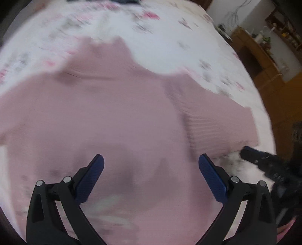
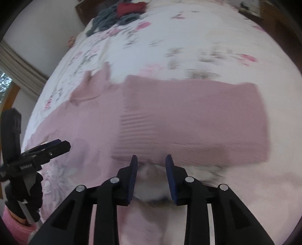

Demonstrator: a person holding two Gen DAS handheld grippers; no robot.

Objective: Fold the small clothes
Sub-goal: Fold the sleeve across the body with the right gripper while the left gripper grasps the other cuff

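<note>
On the flowered bed (image 2: 207,34) the pink sweater (image 2: 188,116) lies flat, one sleeve folded across; left gripper (image 1: 151,165) spread wide, right gripper (image 2: 151,165) partly spread, both empty. Pinch the near hem evenly.

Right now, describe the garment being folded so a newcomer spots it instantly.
On the floral bedspread, nearest the grippers, lies a dusty-pink ribbed knit top, one side folded over its middle. Unlike the grey and red clothes pile at the far edge, it lies flat and plain pink.

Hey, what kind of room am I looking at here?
Most likely a bedroom: a pink garment lies spread on a floral bedspread, more clothes are heaped at its far end, and wooden furniture stands alongside.
</note>
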